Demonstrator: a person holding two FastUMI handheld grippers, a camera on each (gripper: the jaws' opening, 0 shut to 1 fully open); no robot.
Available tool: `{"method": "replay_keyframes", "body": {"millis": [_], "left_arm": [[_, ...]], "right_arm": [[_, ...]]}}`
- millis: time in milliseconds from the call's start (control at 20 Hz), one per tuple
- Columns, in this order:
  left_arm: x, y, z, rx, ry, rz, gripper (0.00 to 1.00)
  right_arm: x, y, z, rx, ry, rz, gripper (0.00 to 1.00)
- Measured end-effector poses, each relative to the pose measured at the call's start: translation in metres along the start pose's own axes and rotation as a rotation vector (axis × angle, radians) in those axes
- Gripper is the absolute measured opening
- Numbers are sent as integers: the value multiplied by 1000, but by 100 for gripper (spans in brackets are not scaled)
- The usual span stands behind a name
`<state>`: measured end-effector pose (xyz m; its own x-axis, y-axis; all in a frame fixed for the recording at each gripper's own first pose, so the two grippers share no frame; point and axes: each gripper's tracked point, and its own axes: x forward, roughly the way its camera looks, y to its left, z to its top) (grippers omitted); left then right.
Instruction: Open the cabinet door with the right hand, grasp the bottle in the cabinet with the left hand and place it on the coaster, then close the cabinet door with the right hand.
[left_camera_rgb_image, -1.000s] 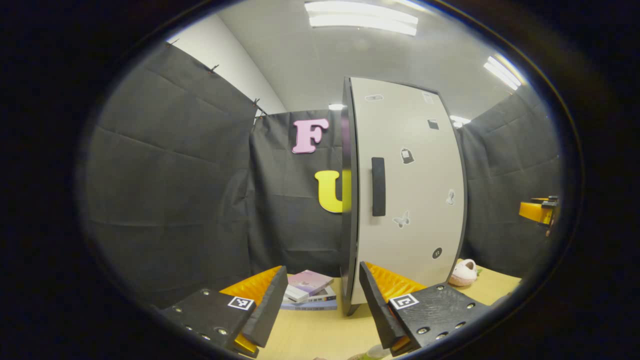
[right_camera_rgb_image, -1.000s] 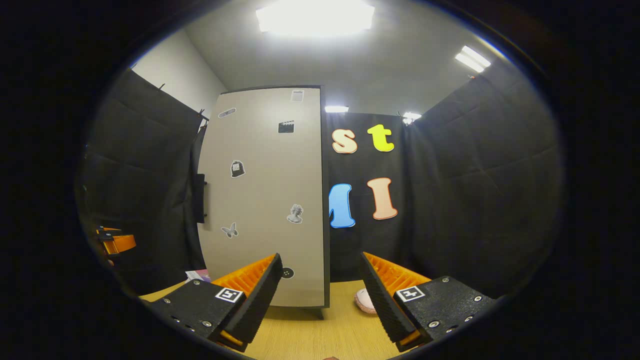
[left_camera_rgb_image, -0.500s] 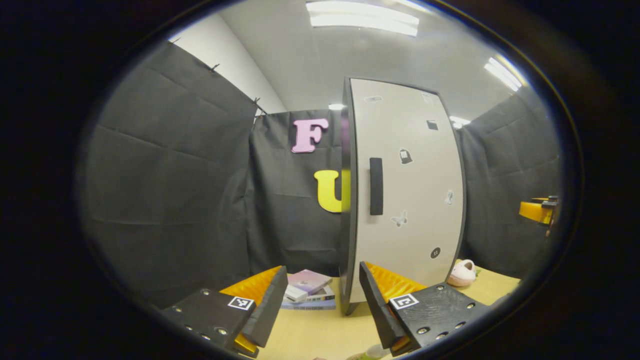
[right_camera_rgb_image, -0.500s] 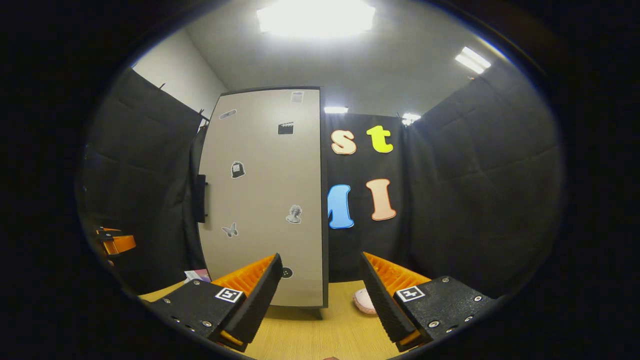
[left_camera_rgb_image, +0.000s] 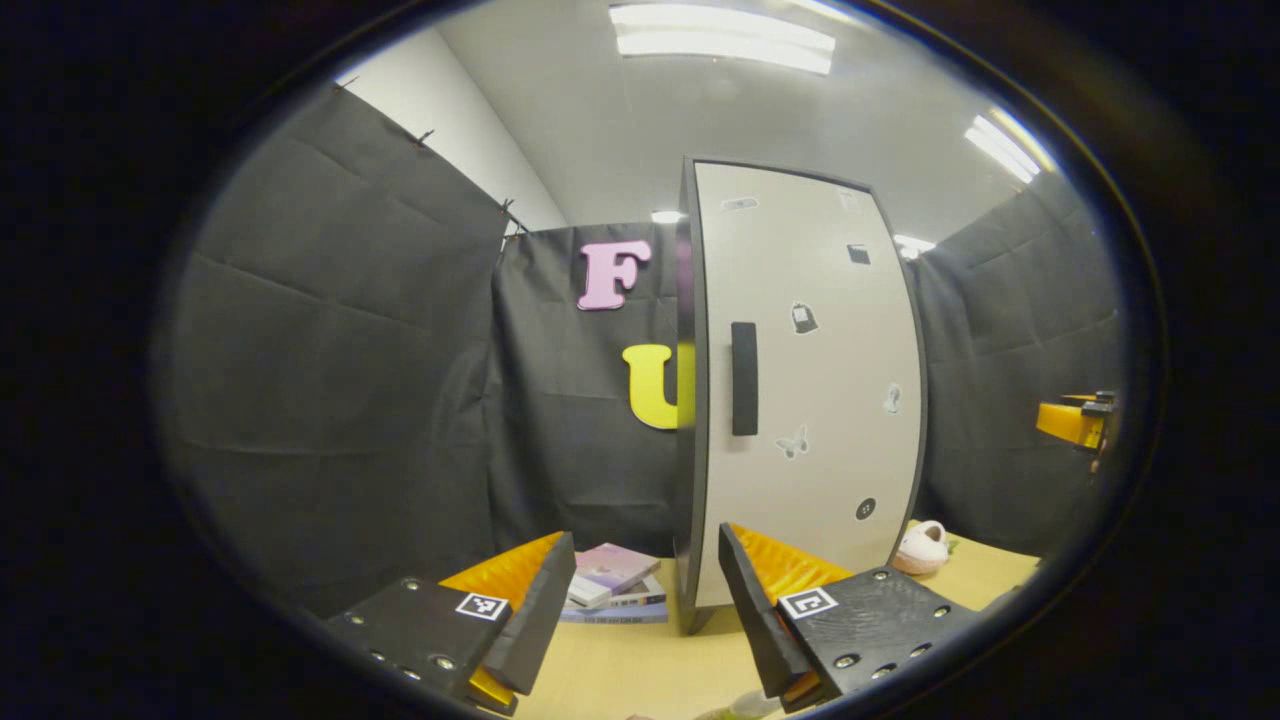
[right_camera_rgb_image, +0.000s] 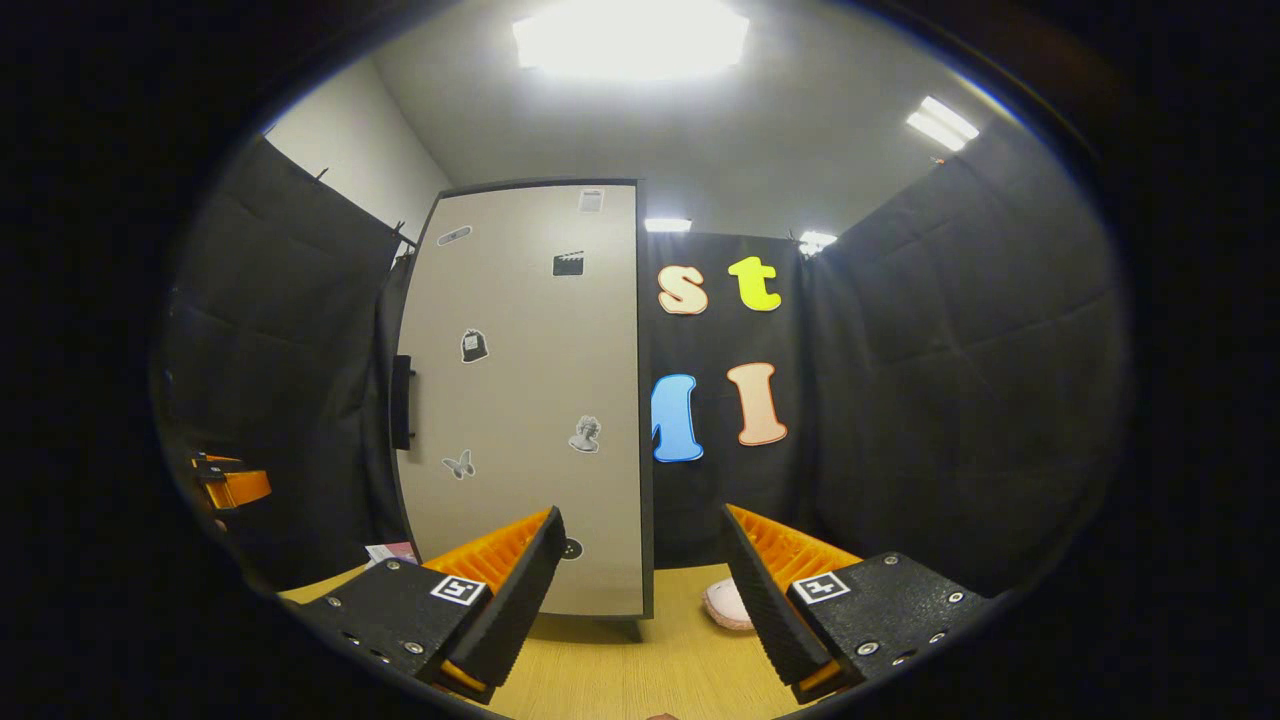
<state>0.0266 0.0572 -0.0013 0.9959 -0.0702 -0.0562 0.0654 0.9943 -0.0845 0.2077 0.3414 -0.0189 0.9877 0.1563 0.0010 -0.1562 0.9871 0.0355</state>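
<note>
A tall cabinet stands on the wooden table, its beige door (left_camera_rgb_image: 810, 400) with stickers shut. The door's black handle (left_camera_rgb_image: 743, 378) runs upright near its left edge, and shows side-on as the handle (right_camera_rgb_image: 401, 402) in the right gripper view. My left gripper (left_camera_rgb_image: 647, 560) is open and holds nothing, well short of the cabinet's front left corner. My right gripper (right_camera_rgb_image: 642, 540) is also open and holds nothing, facing the door (right_camera_rgb_image: 530, 400) near its right edge. The cabinet's inside is hidden behind the door.
A stack of books (left_camera_rgb_image: 615, 580) lies left of the cabinet's foot. A pink plush slipper (left_camera_rgb_image: 922, 545) (right_camera_rgb_image: 725, 603) lies to its right. The right gripper's orange body (left_camera_rgb_image: 1075, 422) shows far right, the left gripper's (right_camera_rgb_image: 230, 485) far left. Bare table (right_camera_rgb_image: 640, 670) lies before the cabinet.
Both views have drifted slightly: the cabinet looks a little smaller and sits a bit further left in the left gripper view. Door stays shut, both grippers stay open.
</note>
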Motion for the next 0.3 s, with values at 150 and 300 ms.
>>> {"method": "replay_keyframes", "body": {"millis": [150, 300], "left_arm": [[1, 0, 0, -1, 2, -6, 82], [3, 1, -1, -4, 2, -11, 82]], "right_arm": [[-1, 0, 1, 0, -1, -4, 95], [0, 1, 3, -4, -7, -7, 95]]}}
